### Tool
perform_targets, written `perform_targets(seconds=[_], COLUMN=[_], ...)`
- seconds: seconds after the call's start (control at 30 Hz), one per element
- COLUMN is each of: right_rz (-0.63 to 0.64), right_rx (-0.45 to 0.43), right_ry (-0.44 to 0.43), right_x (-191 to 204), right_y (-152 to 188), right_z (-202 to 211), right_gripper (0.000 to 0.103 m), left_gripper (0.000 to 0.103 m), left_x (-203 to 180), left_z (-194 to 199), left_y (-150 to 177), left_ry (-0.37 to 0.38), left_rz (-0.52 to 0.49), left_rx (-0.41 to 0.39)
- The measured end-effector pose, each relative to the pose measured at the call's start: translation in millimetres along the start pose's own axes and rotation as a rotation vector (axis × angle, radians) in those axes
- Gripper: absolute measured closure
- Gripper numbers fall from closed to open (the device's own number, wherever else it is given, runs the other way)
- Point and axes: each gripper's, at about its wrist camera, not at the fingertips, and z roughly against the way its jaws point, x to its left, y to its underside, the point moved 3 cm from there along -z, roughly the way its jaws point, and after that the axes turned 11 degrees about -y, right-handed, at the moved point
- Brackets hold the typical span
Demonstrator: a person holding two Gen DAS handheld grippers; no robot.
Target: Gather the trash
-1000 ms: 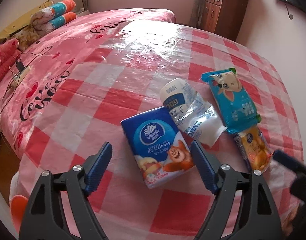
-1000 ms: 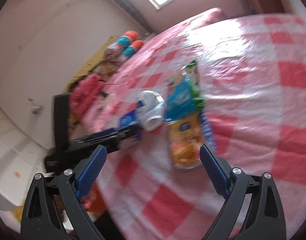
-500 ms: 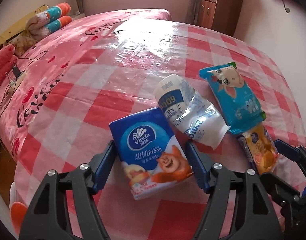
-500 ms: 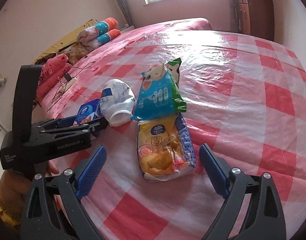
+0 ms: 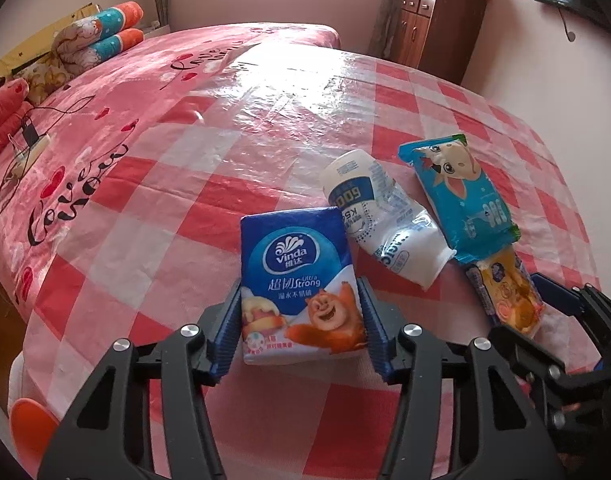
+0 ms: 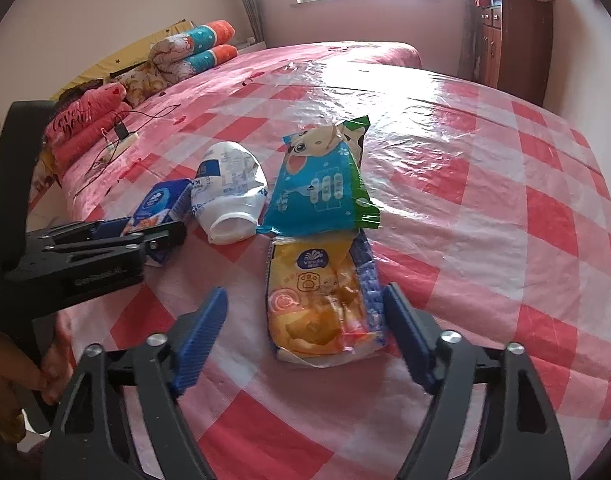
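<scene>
As my left gripper (image 5: 301,322) closes, its pads clamp the tissue pack (image 5: 299,284) on the bed (image 5: 209,148). My right gripper (image 6: 305,336), narrowing but unclamped, straddles the yellow wrapper (image 6: 321,300).

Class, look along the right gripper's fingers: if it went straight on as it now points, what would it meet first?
Most likely the yellow tissue pack, lying between the fingers of the right gripper; depth is hard to judge.

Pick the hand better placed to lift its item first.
Left. The left gripper, jaws just closing, has both pads against the tissue pack; the right gripper has a gap beside the yellow wrapper.
</scene>
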Motion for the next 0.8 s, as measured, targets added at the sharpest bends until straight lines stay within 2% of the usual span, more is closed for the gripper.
perform_targets(seconds=[0.3,0.53,0.8], right_rz=[0.035,0.050,0.098], right_rx=[0.012,0.016,0.020], right_ry=[0.058,0.076,0.100], right_x=[-1.1,-3.5,5.0], right_y=[-0.4,-0.2,0.6], right_z=[-1.5,-1.2,-1.7], right_gripper=[0.051,0.055,0.060], left_gripper=[0.049,0.049,0.049], left_x=[16.8,24.9,32.4], left_z=[11.2,15.9,27.6], left_y=[11.6,27.4,37.0], left_ry=[0.054,0.093,0.127], left_rz=[0.022,0.016,0.006], left_rx=[-0.008,0.006,-0.014])
